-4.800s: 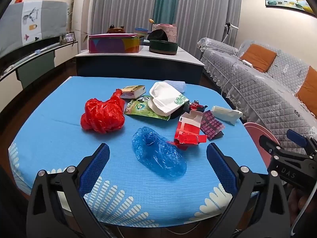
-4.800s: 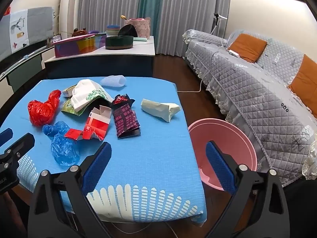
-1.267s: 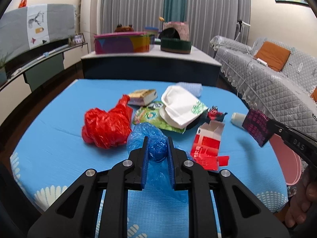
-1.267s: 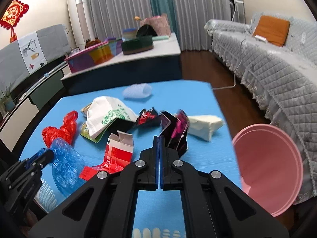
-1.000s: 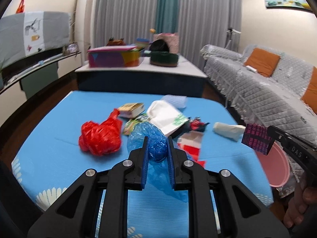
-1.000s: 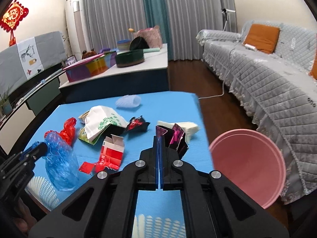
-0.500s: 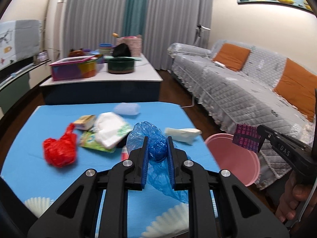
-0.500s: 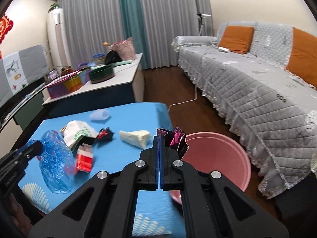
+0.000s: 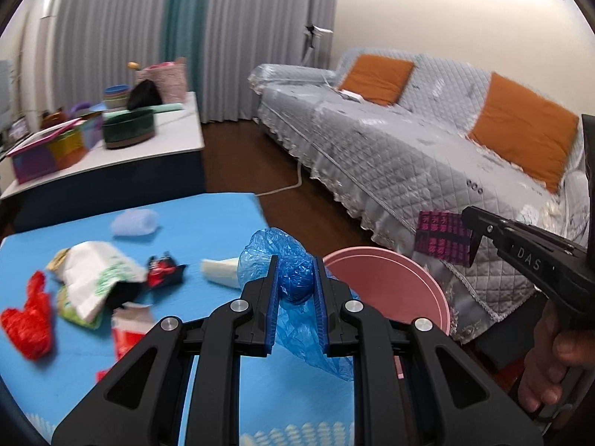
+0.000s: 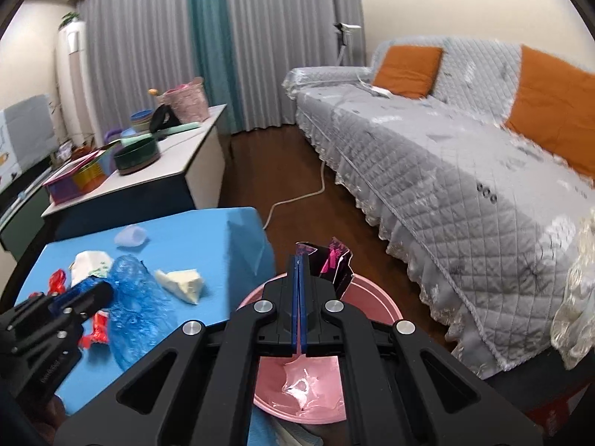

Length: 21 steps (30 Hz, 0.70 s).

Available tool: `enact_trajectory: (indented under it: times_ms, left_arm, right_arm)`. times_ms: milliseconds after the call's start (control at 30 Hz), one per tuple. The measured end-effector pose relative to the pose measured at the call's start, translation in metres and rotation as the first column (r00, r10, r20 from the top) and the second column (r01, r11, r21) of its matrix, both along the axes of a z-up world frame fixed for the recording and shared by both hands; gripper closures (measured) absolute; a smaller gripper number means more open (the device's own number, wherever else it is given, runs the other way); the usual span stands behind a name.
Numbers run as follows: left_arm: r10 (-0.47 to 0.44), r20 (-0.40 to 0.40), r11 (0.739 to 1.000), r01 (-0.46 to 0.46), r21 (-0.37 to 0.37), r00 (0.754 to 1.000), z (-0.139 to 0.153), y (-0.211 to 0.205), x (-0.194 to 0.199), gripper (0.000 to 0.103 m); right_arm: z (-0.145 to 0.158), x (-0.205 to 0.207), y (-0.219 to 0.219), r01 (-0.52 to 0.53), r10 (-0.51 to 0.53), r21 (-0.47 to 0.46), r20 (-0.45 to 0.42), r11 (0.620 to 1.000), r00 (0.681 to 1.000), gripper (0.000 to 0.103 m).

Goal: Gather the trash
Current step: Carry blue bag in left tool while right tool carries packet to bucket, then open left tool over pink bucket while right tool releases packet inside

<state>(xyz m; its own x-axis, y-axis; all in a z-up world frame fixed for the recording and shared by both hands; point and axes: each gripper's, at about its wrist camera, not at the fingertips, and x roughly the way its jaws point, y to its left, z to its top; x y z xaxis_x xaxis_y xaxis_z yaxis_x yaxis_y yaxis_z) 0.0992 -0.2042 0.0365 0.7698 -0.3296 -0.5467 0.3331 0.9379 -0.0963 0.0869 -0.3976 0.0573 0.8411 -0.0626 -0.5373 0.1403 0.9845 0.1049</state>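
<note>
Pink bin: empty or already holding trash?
Not empty. The right wrist view shows a clear crumpled plastic piece on the floor of the pink bin; nothing else visible inside.

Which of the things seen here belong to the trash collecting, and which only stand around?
Belong to the job:
- blue plastic bag in left gripper
- dark pink wrapper in right gripper
- pink bin
- red bag, white paper bag and crumpled white paper on the blue table

Just there:
- sofa
- orange cushions
- green round box
- curtains
</note>
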Motion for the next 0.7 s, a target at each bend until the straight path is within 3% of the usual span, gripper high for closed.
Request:
enact_trajectory:
  times_ms: [333,700]
  left_arm:
    - [-0.095,-0.008,0.995,0.095,0.026,0.995,-0.011,-0.053,0.031,0.086]
    - [-0.164,-0.052,0.985,0.166,0.037,0.985,-0.02,-0.077,0.042,0.086]
  right_arm:
    - [-0.009,0.01,-0.019,0.025,-0.025,0.013,0.0,1.0,1.0,0.103]
    - [-0.015,0.014,-0.032,0.047,-0.046,0.043,-0.018,0.998,0.999,0.102]
